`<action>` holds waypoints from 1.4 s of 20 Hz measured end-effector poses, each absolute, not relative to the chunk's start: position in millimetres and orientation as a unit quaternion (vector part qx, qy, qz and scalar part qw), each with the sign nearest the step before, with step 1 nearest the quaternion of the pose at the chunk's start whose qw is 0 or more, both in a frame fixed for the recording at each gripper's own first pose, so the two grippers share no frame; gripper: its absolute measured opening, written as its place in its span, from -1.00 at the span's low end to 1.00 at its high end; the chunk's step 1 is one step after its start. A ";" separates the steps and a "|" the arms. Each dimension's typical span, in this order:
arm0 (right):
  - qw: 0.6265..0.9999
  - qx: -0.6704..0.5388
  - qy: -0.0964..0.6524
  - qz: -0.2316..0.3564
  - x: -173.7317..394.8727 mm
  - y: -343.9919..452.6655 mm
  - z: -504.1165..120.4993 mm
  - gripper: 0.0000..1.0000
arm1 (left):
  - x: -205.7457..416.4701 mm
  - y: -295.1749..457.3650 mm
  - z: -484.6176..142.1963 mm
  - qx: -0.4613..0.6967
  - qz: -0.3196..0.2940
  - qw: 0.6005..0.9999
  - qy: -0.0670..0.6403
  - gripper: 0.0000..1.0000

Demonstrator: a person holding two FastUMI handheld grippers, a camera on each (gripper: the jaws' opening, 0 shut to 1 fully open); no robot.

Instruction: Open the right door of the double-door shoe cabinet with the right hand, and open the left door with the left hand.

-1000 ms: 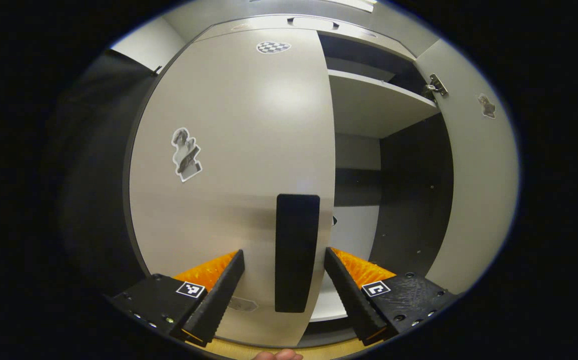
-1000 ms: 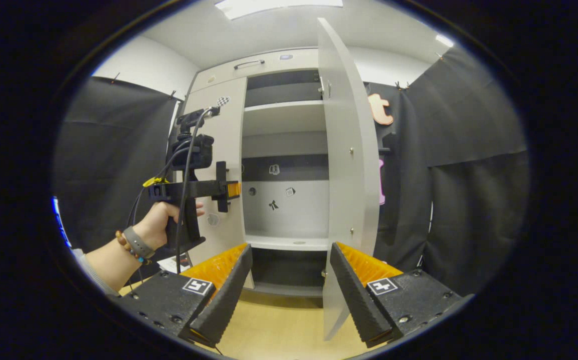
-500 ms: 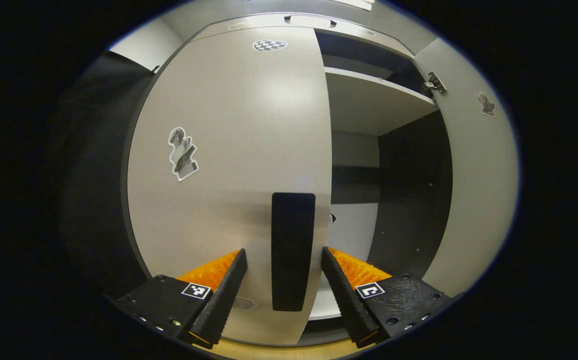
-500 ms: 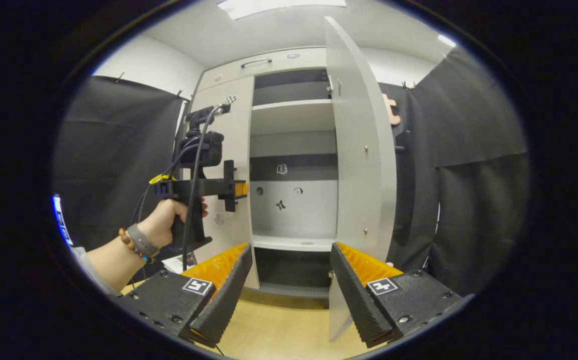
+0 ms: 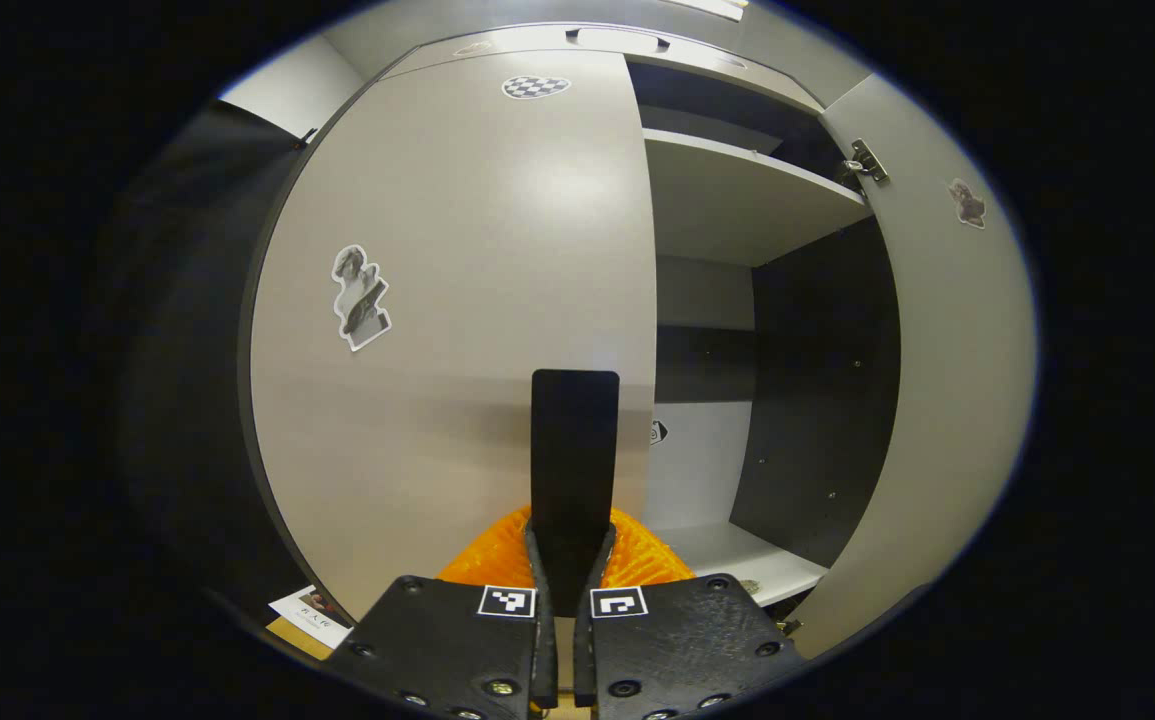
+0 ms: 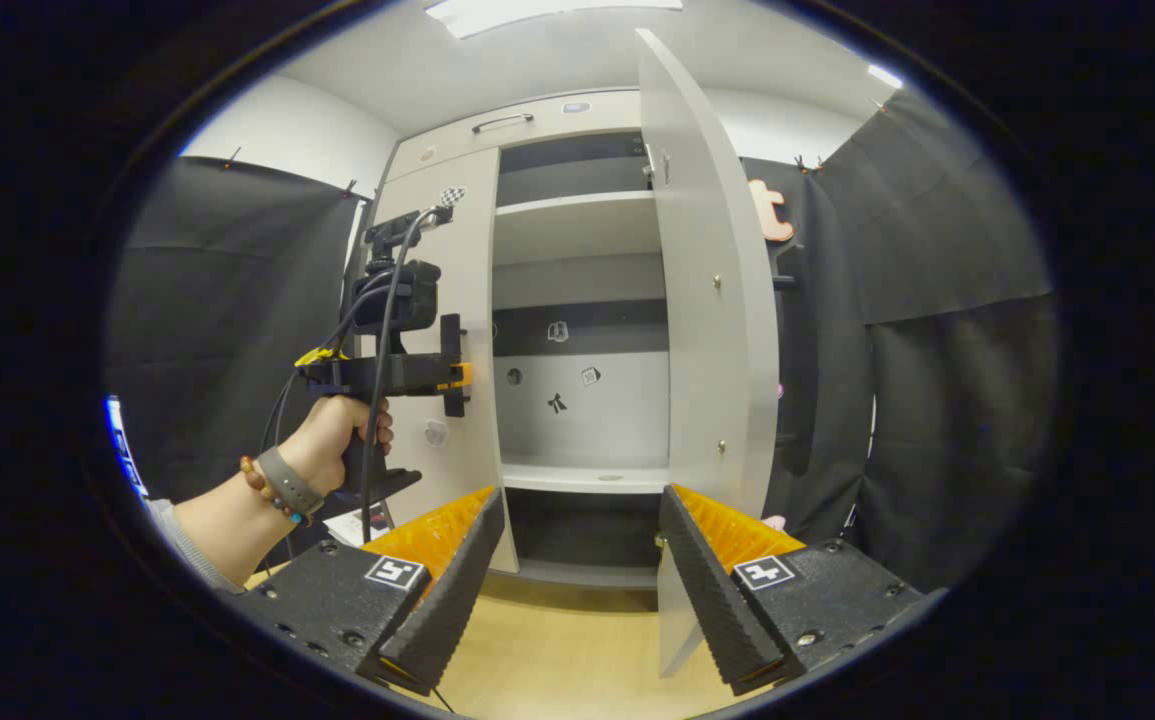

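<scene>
Black cloth and a pale wood floor [image 6: 557, 650] frame the cabinet [image 6: 527, 130], so here's where we're at.

Left gripper view: our left gripper [image 5: 567, 575] has its jaws squeezed together on the black handle [image 5: 574, 450], which runs straight up from between them, long axis vertical. That handle sits at the free edge of the left door [image 5: 457, 300], which looks shut, hinges off to the jaws' left. So we reckon the pull has to come back toward us and swing leftward.

Right gripper view: our right gripper [image 6: 577, 560] hangs with jaws wide apart, holding nothing. The right door [image 6: 712, 300] stands swung out, just above and ahead of the right jaw. Up and left of the jaws, a hand [image 6: 337, 445] keeps the left gripper on that handle.
</scene>
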State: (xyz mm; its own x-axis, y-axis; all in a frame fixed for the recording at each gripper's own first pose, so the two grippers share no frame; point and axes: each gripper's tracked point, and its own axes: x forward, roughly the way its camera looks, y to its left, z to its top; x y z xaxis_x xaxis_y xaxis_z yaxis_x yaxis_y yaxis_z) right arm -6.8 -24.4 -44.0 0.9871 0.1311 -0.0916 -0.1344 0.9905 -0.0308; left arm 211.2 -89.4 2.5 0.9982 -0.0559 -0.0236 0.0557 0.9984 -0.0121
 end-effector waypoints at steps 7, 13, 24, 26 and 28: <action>0.997 -0.018 0.040 0.057 -20.4 -24.3 -41.4 0.94 | 195.6 -88.0 3.8 0.002 -0.034 0.999 0.013 -0.94; 0.998 -0.016 0.036 0.050 -35.5 -17.6 -42.8 0.94 | 160.9 -75.1 6.2 0.010 -0.041 0.999 -0.001 -0.94; 0.997 -0.014 0.030 0.071 -29.1 14.4 -45.5 0.93 | 103.0 -30.4 7.9 -0.005 -0.028 1.000 -0.001 -0.96; 0.997 -0.012 0.030 0.074 -26.1 17.7 -46.9 0.93 | 94.5 -12.9 8.6 0.001 -0.014 1.000 -0.005 -0.96; 0.996 -0.012 0.033 0.076 -22.7 20.4 -48.7 0.95 | 82.2 9.4 8.9 0.004 0.001 1.000 -0.004 -0.97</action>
